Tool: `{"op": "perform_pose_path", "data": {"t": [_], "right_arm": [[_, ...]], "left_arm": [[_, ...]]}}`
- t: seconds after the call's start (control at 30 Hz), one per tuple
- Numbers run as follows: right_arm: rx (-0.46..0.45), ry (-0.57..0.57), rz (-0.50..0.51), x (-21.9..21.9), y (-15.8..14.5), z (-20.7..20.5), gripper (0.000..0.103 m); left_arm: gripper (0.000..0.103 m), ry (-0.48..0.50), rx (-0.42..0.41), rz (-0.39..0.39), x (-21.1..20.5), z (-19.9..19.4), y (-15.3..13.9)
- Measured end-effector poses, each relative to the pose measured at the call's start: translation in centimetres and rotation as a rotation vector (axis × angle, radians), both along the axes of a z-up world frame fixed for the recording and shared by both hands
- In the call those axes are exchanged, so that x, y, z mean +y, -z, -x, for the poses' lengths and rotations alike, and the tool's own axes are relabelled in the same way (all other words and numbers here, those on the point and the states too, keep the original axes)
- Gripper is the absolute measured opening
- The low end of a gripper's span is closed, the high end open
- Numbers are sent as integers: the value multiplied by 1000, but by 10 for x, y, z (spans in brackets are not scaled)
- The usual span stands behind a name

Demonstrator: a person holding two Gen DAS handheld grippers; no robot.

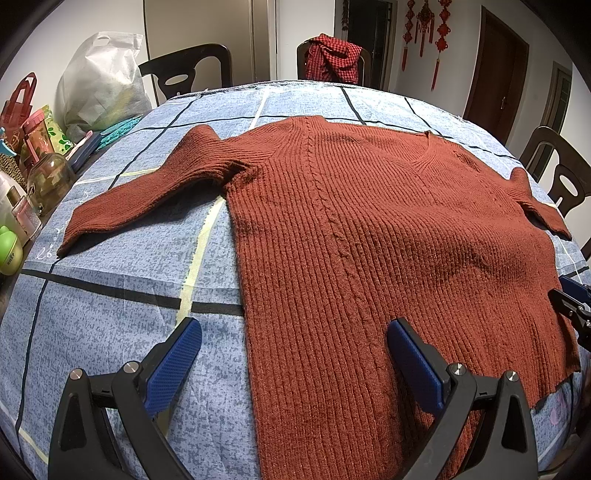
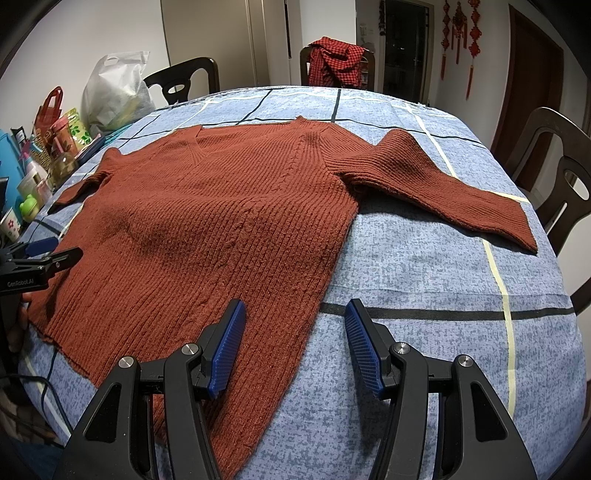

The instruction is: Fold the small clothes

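We worked at a table draped in a blue mottled cloth [image 1: 110, 325] crossed by dark and pale lines, which filled most of both views. Along the upper left of each frame stood a clutter of bottles and jars [image 1: 33, 184] beside a white plastic bag [image 1: 101, 81]. Dark wooden chairs [image 1: 188, 70] ringed the far edge, and a red-and-black checked garment [image 1: 332, 59] hung over the middle one at top centre. Red knotted wall ornaments [image 1: 424, 33] hung at the upper right, next to a dark brown door [image 1: 495, 70].

The rust-red ribbed knit sweater [image 1: 369, 229] lay flat and face up in the middle of the cloth, V-neck toward the far edge, hem toward us. Both sleeves were spread outward and angled down (one reached the left of the left wrist view, the other the right of the right wrist view). A cable twist ran down the front.

Our left gripper [image 1: 295, 354] hovered with its blue-padded fingers [image 1: 173, 365] wide apart, straddling the sweater's side edge near the hem. Our right gripper [image 2: 295, 343] also had its fingers [image 2: 229, 343] spread, bracketing the opposite side edge, holding nothing.
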State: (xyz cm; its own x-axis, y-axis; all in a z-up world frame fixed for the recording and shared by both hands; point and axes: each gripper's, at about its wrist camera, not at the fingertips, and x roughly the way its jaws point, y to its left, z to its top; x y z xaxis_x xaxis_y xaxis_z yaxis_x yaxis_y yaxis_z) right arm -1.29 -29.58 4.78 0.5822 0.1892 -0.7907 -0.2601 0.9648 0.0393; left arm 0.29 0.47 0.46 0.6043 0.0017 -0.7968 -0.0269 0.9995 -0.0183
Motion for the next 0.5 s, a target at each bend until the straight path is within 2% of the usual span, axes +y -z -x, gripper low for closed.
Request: {"op": "perform_pose_path", "data": {"t": [0.5], "right_arm": [[-1, 0, -4, 1, -4, -3, 57]], "left_arm": [[102, 0, -2, 0, 0, 1, 0]]}}
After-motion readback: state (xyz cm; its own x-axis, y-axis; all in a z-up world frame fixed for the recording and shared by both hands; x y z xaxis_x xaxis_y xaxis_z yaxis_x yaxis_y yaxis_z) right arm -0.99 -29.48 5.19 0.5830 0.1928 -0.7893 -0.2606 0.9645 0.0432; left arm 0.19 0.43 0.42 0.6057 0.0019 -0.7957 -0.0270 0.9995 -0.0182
